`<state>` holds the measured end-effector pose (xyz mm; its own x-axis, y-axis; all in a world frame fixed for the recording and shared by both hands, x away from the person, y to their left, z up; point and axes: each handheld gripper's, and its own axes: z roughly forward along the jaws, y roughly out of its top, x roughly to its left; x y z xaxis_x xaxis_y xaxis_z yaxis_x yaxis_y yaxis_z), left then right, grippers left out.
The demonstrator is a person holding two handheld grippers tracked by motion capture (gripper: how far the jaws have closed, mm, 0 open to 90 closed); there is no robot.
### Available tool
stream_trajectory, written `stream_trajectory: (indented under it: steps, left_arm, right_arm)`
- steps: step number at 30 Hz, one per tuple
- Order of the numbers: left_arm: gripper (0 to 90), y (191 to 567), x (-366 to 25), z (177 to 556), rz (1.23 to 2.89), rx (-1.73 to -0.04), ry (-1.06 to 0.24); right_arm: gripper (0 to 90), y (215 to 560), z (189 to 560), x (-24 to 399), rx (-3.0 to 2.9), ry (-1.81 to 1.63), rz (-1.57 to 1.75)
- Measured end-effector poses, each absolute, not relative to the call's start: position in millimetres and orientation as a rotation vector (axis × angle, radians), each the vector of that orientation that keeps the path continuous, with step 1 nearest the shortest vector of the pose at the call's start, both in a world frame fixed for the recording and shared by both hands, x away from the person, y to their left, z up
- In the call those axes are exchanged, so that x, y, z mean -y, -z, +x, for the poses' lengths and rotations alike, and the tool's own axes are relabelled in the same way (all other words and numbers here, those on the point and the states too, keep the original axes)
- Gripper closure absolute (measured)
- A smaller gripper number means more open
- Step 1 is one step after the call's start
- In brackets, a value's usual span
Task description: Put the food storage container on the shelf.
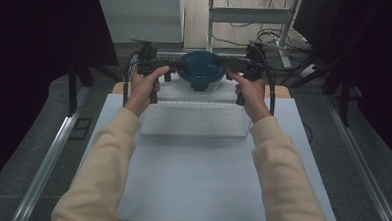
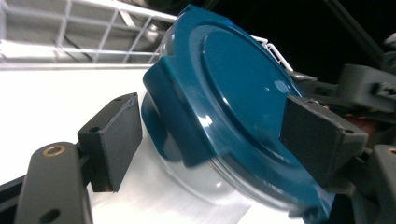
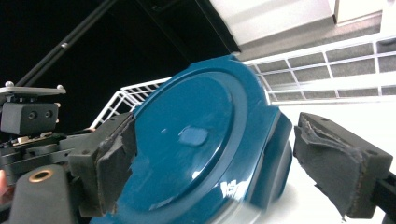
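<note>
Between the wide-spread jaws of the left gripper (image 2: 210, 140) sits a clear tub (image 2: 196, 179) with a blue lid (image 2: 233, 93); the right gripper (image 3: 233, 163) flanks it from the other side, jaws also spread and not clamping. The lid looks glossy, stiff and likely slippery, so its thick rim clips offer the surest hold. Beyond, a white wire rack (image 3: 327, 70) stands on the desk (image 1: 206, 181).

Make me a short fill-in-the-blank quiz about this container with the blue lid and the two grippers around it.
1. The lid on the clear container is dark ____.
2. The left gripper and right gripper flank the container from ____ sides.
3. Behind the container stands a white wire ____.
4. The person's sleeves are ____ coloured.

Missing words: blue; opposite; rack; cream
</note>
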<state>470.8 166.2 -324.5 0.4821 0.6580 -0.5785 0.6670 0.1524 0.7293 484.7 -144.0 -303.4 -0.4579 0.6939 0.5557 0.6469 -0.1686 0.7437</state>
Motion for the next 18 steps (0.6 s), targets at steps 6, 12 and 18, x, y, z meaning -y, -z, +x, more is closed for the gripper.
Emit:
stream_trajectory:
  steps: [6, 12, 18]
  left_arm:
    - [21.2, 319.0, -172.3, 430.2, 1.547, -1.120, -0.059]
    - [21.0, 333.8, -175.5, 382.7, 1.618, -1.067, -0.136]
    - [21.4, 365.3, -185.2, 332.5, 1.634, -1.045, -0.201]
  right_arm:
    - [12.0, 301.3, 451.0, 154.2, -2.011, -1.608, 1.431]
    - [12.7, 315.9, 405.0, 171.6, -2.060, -1.550, 1.270]
    - [15.5, 342.9, 357.2, 194.5, -2.090, -1.494, 1.136]
